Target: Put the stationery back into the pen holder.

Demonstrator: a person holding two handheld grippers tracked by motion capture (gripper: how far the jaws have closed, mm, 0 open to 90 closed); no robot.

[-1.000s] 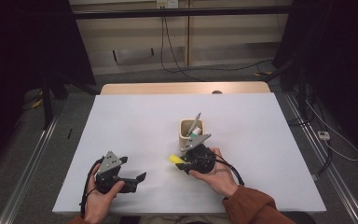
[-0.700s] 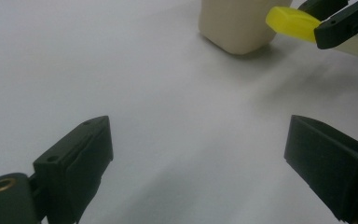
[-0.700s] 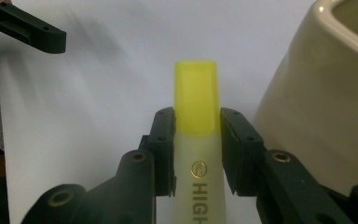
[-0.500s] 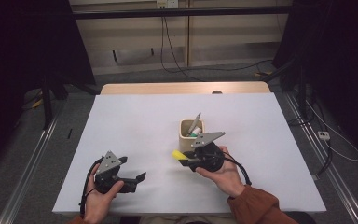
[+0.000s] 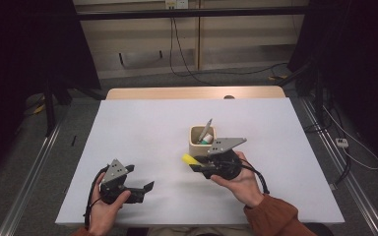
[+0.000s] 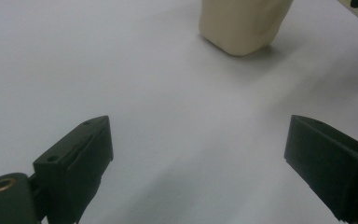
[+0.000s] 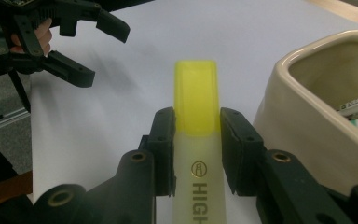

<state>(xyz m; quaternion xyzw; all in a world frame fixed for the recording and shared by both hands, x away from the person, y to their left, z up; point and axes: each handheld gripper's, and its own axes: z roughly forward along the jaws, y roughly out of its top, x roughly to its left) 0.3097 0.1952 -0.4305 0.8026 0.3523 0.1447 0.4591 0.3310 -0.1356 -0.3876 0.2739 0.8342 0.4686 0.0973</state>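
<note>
Right gripper (image 7: 197, 128) clamps a smooth yellow-capped highlighter (image 7: 196, 100), frame centre, beside a glossy cream square holder (image 7: 326, 107) at right. Left gripper (image 6: 198, 158), jaws apart, over matte white table (image 6: 121, 70).

White table (image 5: 142, 132), wood strip along far edge. Directly on it: one cream square holder (image 5: 202, 140) near centre, pens standing inside. Rest bare.

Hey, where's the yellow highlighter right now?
The yellow highlighter is clamped in the right gripper, held over the white table just left of the beige pen cup in the high view.
</note>
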